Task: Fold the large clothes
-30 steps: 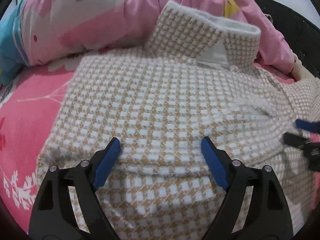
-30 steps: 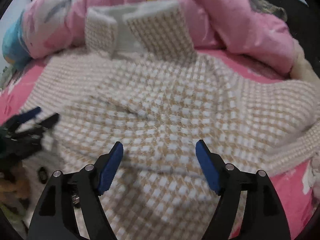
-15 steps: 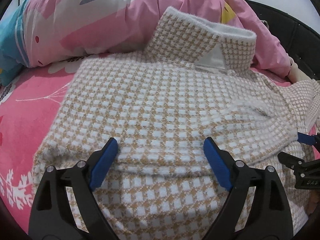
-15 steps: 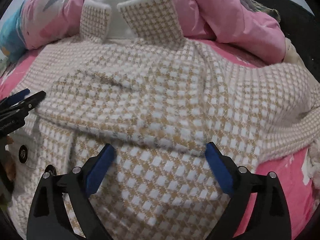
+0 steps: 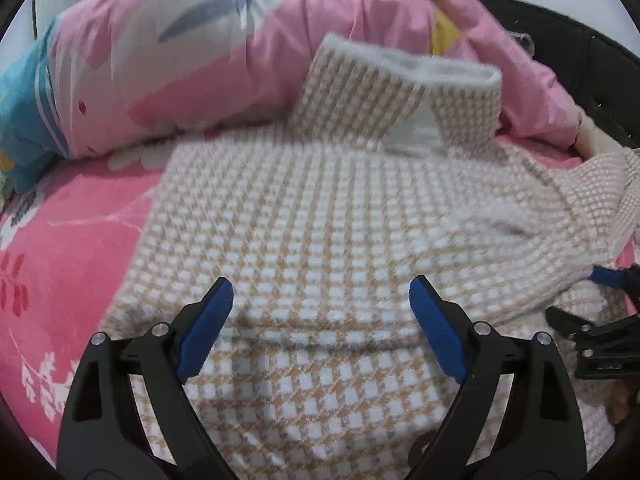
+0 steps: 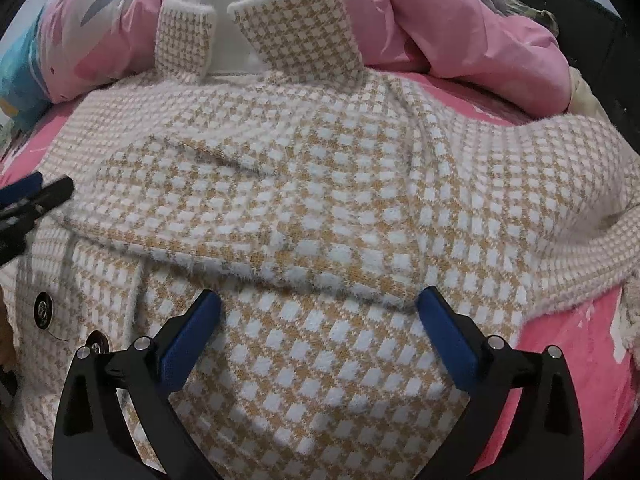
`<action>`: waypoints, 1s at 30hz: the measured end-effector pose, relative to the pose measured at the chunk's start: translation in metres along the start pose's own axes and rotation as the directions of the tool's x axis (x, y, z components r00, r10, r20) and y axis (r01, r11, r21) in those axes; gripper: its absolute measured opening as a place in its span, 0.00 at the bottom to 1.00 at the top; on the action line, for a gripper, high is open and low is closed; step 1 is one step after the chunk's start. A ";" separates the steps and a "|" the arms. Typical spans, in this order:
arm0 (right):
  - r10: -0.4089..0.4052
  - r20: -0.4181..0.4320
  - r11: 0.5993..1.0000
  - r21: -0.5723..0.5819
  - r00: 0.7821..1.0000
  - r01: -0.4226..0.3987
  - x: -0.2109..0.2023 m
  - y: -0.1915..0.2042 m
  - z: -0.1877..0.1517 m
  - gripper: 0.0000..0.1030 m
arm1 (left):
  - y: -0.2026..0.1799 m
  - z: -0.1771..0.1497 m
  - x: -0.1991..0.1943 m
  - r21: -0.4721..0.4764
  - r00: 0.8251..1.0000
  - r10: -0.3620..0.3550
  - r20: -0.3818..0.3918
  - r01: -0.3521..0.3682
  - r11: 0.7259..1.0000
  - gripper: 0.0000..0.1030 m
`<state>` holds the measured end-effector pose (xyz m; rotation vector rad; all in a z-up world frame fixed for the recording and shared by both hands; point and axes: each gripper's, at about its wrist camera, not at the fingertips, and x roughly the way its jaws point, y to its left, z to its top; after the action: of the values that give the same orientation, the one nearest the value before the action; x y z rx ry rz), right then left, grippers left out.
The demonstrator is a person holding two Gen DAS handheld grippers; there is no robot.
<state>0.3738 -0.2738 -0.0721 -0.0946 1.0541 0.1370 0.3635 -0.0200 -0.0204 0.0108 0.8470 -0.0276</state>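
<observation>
Spreading wide at the bottom of the left wrist view, the left gripper (image 5: 321, 304) holds nothing, its blue pads hovering over the checked coat (image 5: 320, 216) that fills the centre of the frame. In the right wrist view the right gripper (image 6: 320, 316) is likewise released, its fingers apart above the same coat (image 6: 320, 208), just below a folded-over flap edge crossing the middle of the frame. Two dark buttons (image 6: 43, 307) sit on the coat at the lower left of that view. Each tool shows in the other's picture: the right one at the right edge of the left view, the left one at the left edge of the right view, both low against the fabric. The coat lies on a pink printed bedsheet (image 5: 60, 240), visible at left and lower right. Farther up, the coat's collar (image 6: 256, 28) rests against a bunched pink quilt (image 5: 180, 60) that crowds the upper frame. Behind it at the upper right, a black headboard (image 5: 592, 72) closes the scene.
</observation>
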 end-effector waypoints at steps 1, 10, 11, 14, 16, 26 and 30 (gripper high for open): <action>0.002 0.005 1.000 0.002 1.000 -0.002 0.000 0.001 0.000 0.94 | -0.002 0.002 -0.002 0.004 1.000 -0.005 0.004 0.005 1.000 0.87; 0.049 0.039 0.999 -0.008 0.998 -0.048 -0.008 -0.003 -0.005 0.94 | -0.013 0.008 0.031 -0.028 0.993 -0.013 -0.118 0.009 1.000 0.87; 0.050 0.036 0.999 -0.011 0.998 -0.050 -0.009 -0.003 -0.006 0.94 | -0.011 0.004 0.035 -0.044 0.992 -0.023 -0.123 0.018 0.999 0.89; 0.037 0.019 0.999 -0.014 0.999 -0.036 -0.022 -0.005 -0.007 0.94 | -0.010 -0.001 0.034 -0.041 0.995 -0.026 -0.092 0.022 0.999 0.90; 0.028 0.056 1.000 -0.007 0.998 -0.028 -0.038 -0.011 -0.012 0.94 | -0.009 -0.002 0.034 -0.038 0.995 -0.027 -0.091 0.023 0.999 0.91; -0.030 0.169 0.972 0.235 0.985 -0.011 -0.112 -0.157 -0.043 0.94 | -0.008 -0.007 0.033 -0.050 0.997 -0.024 -0.073 0.021 0.999 0.92; -0.022 0.221 0.904 0.421 0.975 -0.075 -0.132 -0.241 -0.046 0.94 | -0.008 -0.007 0.033 -0.051 0.998 -0.026 -0.065 0.023 0.998 0.92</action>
<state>0.3086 -0.5274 0.0229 0.3283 0.8416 -0.0614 0.3801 -0.0286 -0.0497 -0.0457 0.9131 -0.0290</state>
